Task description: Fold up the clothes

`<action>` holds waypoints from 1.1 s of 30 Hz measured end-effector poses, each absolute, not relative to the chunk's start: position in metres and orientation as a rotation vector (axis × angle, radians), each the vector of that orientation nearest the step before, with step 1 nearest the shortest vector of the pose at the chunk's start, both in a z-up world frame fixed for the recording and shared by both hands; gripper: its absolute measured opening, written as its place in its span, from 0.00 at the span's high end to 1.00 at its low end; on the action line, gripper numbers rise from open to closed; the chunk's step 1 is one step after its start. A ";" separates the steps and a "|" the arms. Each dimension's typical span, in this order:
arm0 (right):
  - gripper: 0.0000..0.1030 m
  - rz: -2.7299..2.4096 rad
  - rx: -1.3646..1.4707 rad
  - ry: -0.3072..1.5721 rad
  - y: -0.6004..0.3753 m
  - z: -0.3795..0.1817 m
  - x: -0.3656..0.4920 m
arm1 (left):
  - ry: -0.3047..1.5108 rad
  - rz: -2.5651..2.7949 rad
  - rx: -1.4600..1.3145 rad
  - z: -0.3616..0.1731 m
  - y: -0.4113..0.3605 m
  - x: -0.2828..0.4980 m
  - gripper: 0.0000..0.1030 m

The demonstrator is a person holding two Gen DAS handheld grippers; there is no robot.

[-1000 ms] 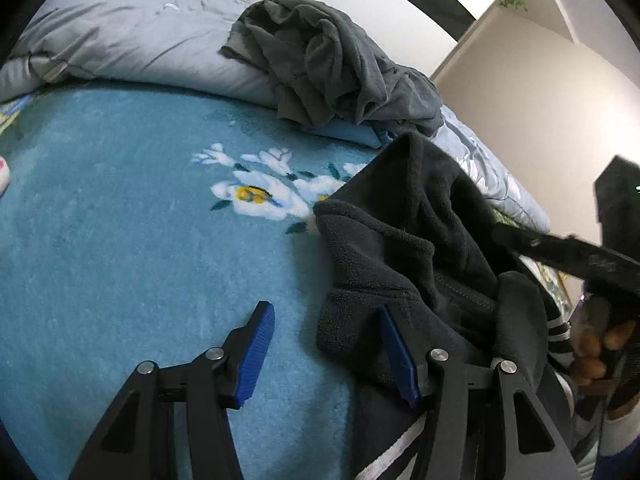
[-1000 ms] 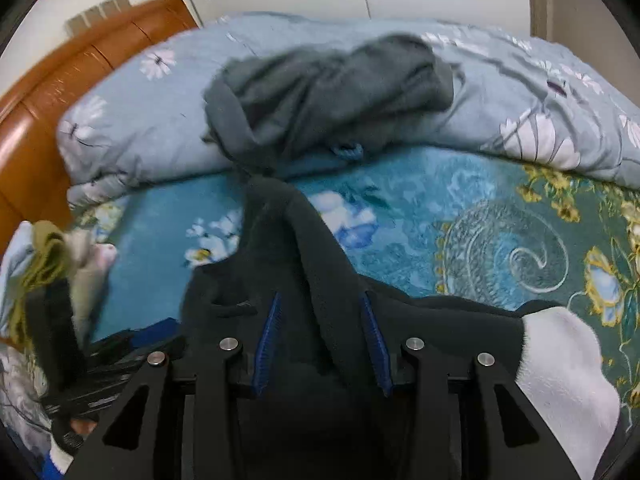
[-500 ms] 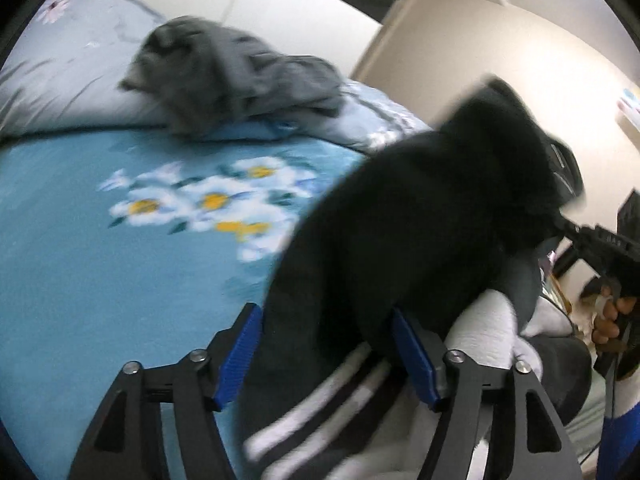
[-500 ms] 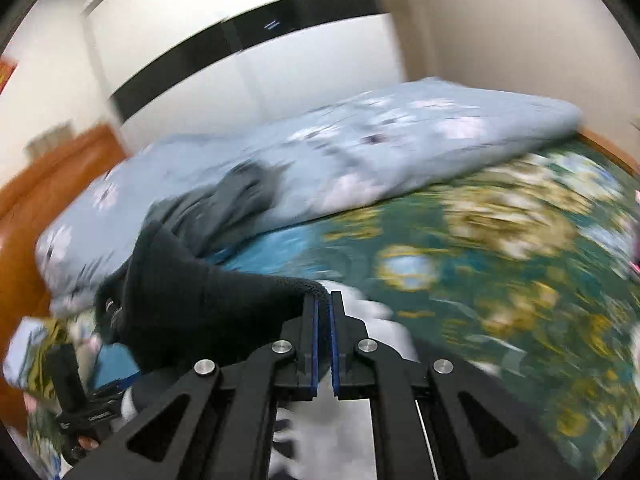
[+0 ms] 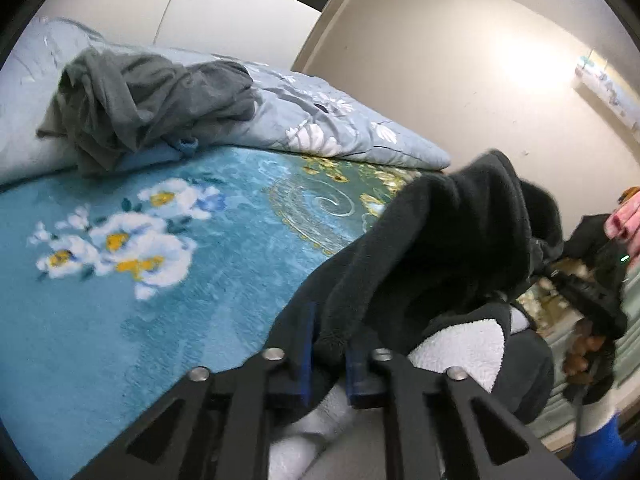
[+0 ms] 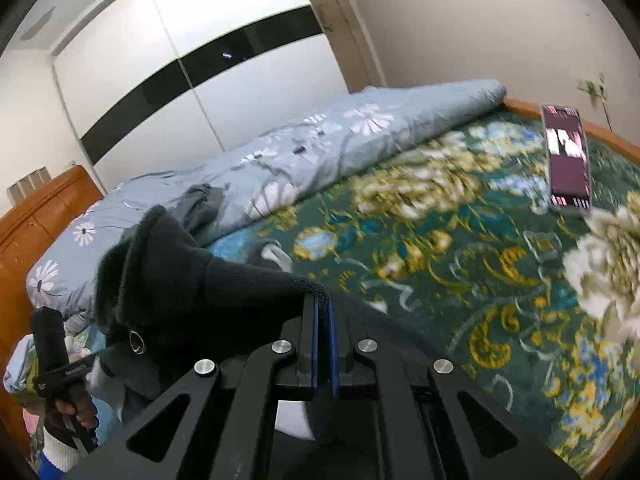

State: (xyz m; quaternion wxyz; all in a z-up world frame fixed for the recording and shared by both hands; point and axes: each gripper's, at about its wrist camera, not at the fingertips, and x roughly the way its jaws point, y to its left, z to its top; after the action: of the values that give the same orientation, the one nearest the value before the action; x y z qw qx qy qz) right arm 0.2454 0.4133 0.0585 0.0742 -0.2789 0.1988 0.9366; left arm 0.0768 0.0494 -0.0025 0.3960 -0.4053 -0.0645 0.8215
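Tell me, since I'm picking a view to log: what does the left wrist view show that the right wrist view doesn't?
Only the left wrist view shows the left hand-held gripper shut on the black fleece jacket, its white lining, and the blanket's light-blue daisy patch.

Only the right wrist view shows the right hand-held gripper pinching the jacket's edge, the phone, wardrobe and wooden headboard.

Both show the jacket, grey garment, quilt and blanket.

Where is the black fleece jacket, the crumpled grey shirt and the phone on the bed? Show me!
black fleece jacket (image 5: 448,240), left wrist view, on its raised dark fold.
crumpled grey shirt (image 5: 152,100), left wrist view, on the middle of the heap.
phone (image 6: 568,160), right wrist view, on its lit screen.
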 end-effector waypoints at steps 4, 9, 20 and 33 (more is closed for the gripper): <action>0.96 2.869 -0.774 0.524 0.402 0.087 0.236 | -0.161 2.209 -0.976 0.021 0.044 0.077 0.93; 0.96 2.918 -0.667 0.423 0.395 0.138 0.222 | -0.162 2.315 -0.808 0.094 0.035 0.082 0.93; 0.96 2.987 -0.215 0.397 0.411 0.290 0.268 | -0.006 2.457 -0.259 0.299 0.032 0.164 0.93; 0.96 3.080 0.041 0.431 0.417 0.330 0.383 | 0.149 2.473 0.056 0.368 -0.004 0.319 0.93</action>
State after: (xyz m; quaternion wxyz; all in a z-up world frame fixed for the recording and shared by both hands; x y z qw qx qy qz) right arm 0.3829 0.4173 0.3295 0.0157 0.0131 0.1386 0.9901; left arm 0.3193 -0.0043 0.3683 0.3255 0.0212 0.0569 0.9436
